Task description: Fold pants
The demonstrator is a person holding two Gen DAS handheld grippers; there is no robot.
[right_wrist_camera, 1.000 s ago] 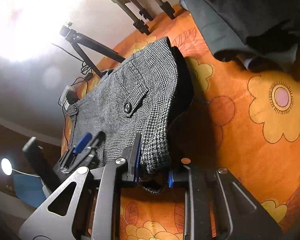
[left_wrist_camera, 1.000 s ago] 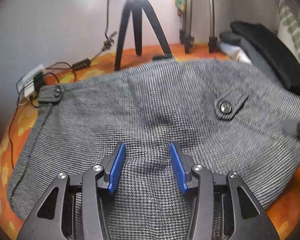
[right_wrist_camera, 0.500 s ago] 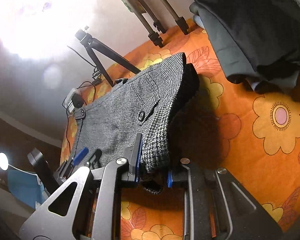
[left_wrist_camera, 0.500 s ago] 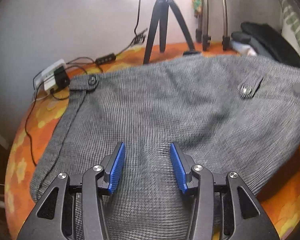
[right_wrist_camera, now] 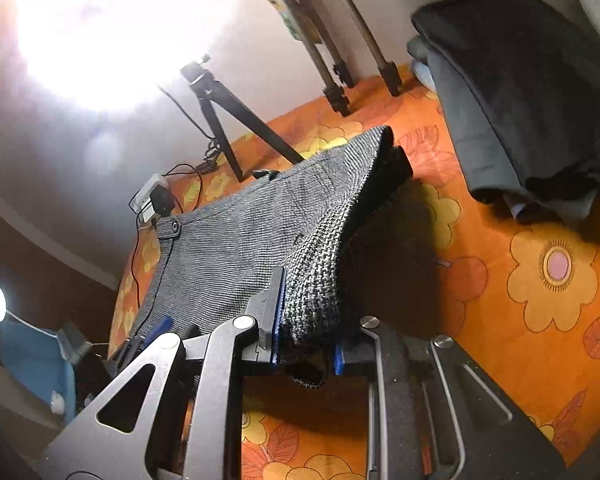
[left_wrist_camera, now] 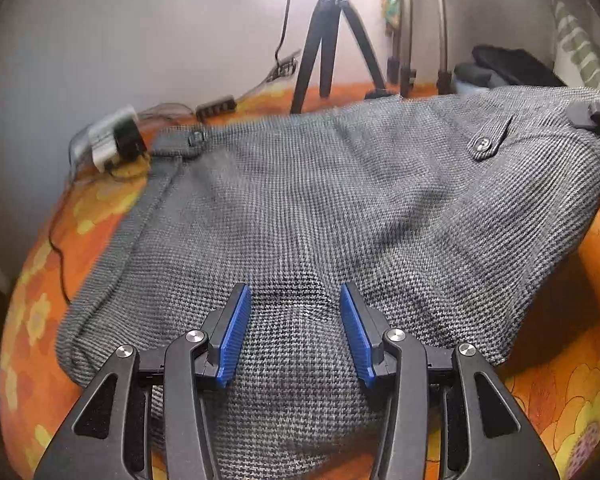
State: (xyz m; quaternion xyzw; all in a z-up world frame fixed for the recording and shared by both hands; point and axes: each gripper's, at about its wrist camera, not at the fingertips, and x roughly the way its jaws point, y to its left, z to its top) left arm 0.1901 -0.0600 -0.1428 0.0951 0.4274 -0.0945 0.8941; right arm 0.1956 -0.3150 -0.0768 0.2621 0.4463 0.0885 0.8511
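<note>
Grey houndstooth pants [left_wrist_camera: 300,200] lie spread over an orange flowered cloth, with a buttoned pocket flap [left_wrist_camera: 486,142] at the right. My left gripper [left_wrist_camera: 294,312] has its blue pads around a bunched fold of the pants at the near edge, jaws wide apart. My right gripper [right_wrist_camera: 306,344] is shut on the right edge of the pants [right_wrist_camera: 312,280] and holds it lifted off the cloth. The right gripper shows in the left wrist view [left_wrist_camera: 592,116] at the far right. The left gripper shows in the right wrist view [right_wrist_camera: 156,334] at the lower left.
A black tripod [left_wrist_camera: 332,36] and silver stand legs [left_wrist_camera: 420,52] stand at the back. A power adapter with cables [left_wrist_camera: 112,140] lies at the back left. A stack of dark folded clothes [right_wrist_camera: 520,92] sits at the right on the orange cloth [right_wrist_camera: 540,280].
Both grippers have pulled back and risen, lifting the near and right edges of the pants. The pants' right side now hangs higher off the cloth.
</note>
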